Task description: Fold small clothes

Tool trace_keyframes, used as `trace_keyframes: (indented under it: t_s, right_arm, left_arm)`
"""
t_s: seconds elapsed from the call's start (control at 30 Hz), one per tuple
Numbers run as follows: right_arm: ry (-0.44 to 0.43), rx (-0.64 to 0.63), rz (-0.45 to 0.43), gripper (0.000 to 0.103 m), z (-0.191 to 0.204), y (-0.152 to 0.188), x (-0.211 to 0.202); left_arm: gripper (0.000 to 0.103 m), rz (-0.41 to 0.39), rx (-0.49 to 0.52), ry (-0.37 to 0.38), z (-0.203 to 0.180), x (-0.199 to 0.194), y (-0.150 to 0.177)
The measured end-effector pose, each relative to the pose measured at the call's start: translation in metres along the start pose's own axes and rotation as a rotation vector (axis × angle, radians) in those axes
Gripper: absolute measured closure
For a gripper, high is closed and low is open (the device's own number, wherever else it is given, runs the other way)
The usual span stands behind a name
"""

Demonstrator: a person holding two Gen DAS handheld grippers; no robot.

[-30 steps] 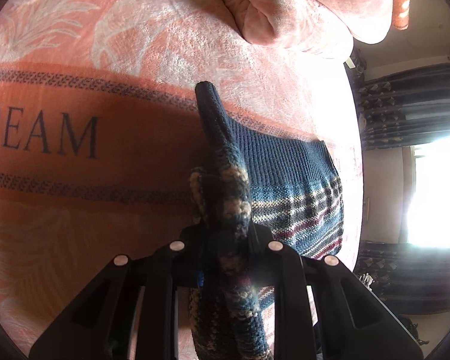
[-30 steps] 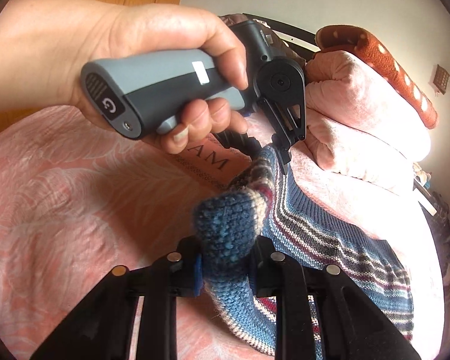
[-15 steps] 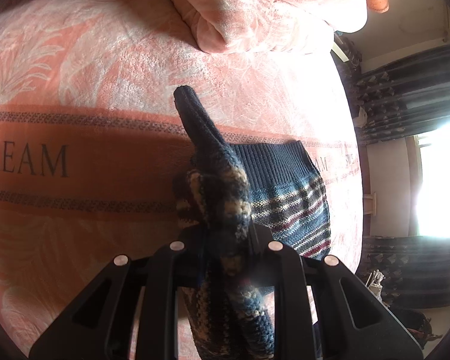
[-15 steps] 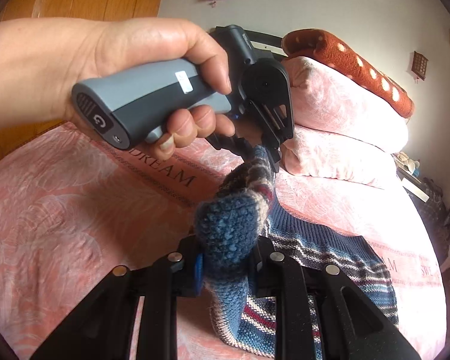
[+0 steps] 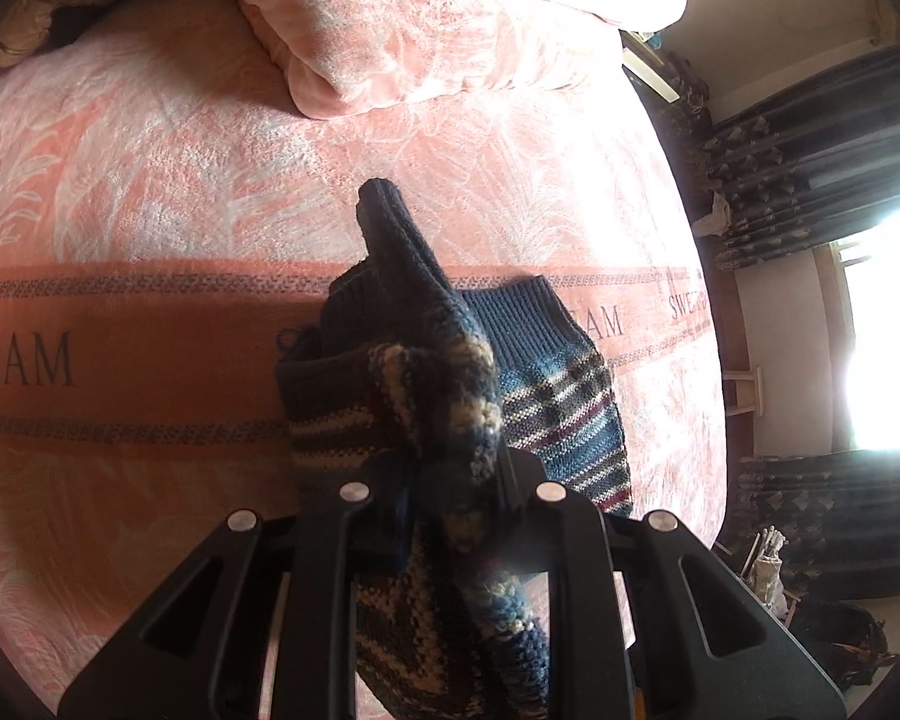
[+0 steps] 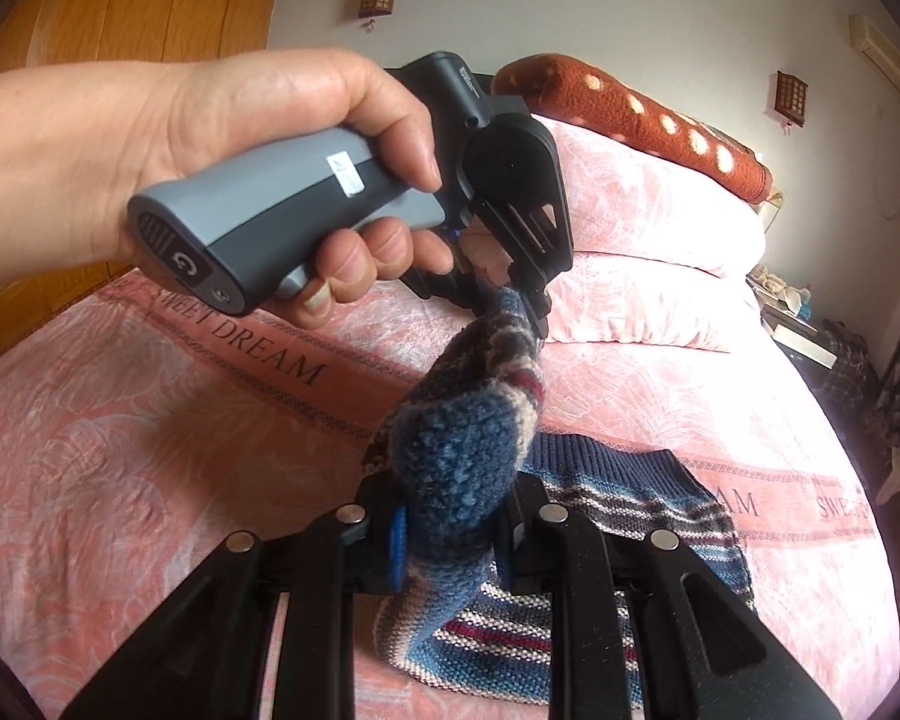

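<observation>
**Knitted garment lifted off the bed between both grippers**

The knitted garment (image 6: 576, 630), blue with cream and dark red stripes, hangs partly raised above the pink bedspread (image 6: 120, 450), its lower part lying flat on the cover near the woven "DREAM" lettering. We hold one bunched edge in the right gripper (image 6: 450, 531), whose fingers are clenched on a thick wad of the wool. A strip of the fabric runs up from there to the left gripper (image 6: 525, 294), which we see from the right wrist camera pinching the far end.

From the left wrist camera, the left gripper (image 5: 450, 498) is likewise clamped on a gathered fold, with a dark blue ribbed point of the knit standing up beyond the fingers.

Our left hand (image 6: 210, 144) wraps the grey handle. Past the garment, folded pink quilts (image 5: 450, 30) sit stacked at the head of the bed, with a brown spotted pillow (image 6: 630, 114) on top. Dark curtains (image 5: 822, 138) hang beside a bright window.
</observation>
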State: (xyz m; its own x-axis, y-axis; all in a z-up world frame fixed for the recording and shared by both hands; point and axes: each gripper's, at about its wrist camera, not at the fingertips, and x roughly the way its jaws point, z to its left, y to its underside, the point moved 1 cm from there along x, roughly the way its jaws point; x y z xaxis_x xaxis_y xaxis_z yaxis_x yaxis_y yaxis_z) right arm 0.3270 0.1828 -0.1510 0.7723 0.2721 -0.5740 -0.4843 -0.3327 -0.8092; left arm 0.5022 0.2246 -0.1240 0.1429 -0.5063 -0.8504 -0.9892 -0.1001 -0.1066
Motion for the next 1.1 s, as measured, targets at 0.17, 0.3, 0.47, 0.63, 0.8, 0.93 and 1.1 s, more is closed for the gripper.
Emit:
trace_keyframes:
  t_s: [0.17,0.3,0.47,0.63,0.8,0.93,1.1]
  right_arm:
    - [0.016,0.024,-0.001,0.082,-0.021,0.005,-0.005]
    - [0.026,0.039,0.000,0.082,-0.037,0.007,-0.008]
    - [0.039,0.067,0.002,0.082,-0.057,0.012,-0.012]
    - [0.048,0.088,0.003,0.082,-0.073,0.017,-0.015]
    - [0.054,0.124,0.008,0.083,-0.090,0.027,-0.019]
    - [0.057,0.151,0.014,0.083,-0.103,0.036,-0.020]
    - [0.060,0.193,0.023,0.083,-0.122,0.046,-0.021]
  left_arm:
    - [0.085,0.007,0.020,-0.010,-0.023,0.012,-0.004]
    - [0.085,0.009,0.030,-0.016,-0.040,0.020,-0.004]
    - [0.085,0.014,0.044,-0.031,-0.059,0.029,-0.006]
    - [0.085,0.021,0.060,-0.039,-0.077,0.040,-0.007]
    - [0.085,0.032,0.075,-0.051,-0.094,0.054,-0.005]
    - [0.085,0.041,0.084,-0.057,-0.106,0.066,-0.004]
    - [0.085,0.054,0.098,-0.067,-0.121,0.081,-0.002]
